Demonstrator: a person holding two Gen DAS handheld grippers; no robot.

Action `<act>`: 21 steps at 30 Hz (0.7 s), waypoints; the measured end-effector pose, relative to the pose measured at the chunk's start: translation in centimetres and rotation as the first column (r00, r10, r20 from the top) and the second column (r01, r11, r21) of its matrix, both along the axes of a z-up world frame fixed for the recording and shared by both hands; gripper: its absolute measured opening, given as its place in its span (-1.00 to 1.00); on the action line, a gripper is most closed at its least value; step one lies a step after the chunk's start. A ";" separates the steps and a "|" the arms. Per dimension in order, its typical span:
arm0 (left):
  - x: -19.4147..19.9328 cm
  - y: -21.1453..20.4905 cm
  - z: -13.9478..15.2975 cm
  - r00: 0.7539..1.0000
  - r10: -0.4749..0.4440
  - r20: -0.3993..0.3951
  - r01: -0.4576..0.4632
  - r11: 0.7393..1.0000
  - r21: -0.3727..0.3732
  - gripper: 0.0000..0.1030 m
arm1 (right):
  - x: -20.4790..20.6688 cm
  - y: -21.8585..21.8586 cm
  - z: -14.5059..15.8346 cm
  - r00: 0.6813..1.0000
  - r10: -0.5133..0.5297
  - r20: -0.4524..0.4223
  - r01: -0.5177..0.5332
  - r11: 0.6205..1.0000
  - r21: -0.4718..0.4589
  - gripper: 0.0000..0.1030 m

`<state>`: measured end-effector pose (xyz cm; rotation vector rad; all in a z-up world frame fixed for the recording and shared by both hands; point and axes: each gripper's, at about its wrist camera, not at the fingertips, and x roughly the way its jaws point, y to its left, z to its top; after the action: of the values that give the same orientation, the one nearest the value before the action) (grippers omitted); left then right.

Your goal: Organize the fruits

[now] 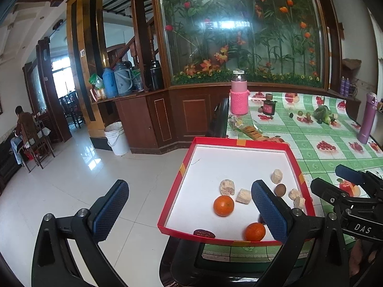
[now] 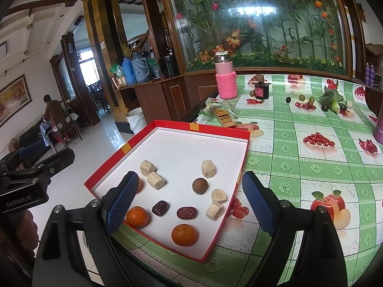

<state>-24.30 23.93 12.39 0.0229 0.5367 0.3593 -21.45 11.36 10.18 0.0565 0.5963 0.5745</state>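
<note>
Orange mandarins [image 2: 184,234], three that I can count, lie loose in the red-rimmed tray [image 2: 202,127] among two dark dates [image 2: 186,212], one brown round fruit [image 2: 199,185] and several pale cut chunks [image 2: 156,180], all mixed and apart from each other with no grouping I can read. That tray sits at the near corner of the counter [image 2: 311,162], partly overhanging its edge. Farther back on the green cloth a few small fruits [image 2: 302,97] and some leafy greens [image 2: 331,99] lie well apart from it, beside a pink flask [image 2: 226,81]. My left tongs [image 1: 189,205] stand wide with nothing between them, hovering at the tray's left rim; my right tongs [image 2: 189,198] are equally wide and empty, straddling the tray's near half. I judge this fits either sorting in progress or a tray just filled; the scene doesn't settle which piece goes next.
</note>
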 end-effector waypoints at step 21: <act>0.2 0.8 -0.7 1.000 -0.004 -0.025 0.004 1.000 -0.012 0.99 | 0.5 1.5 -0.2 1.000 0.010 0.002 -0.010 1.000 -0.017 0.72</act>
<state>-24.07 24.69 11.70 0.0169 0.5632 0.3526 -20.93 12.87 9.94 0.0370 0.6000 0.5787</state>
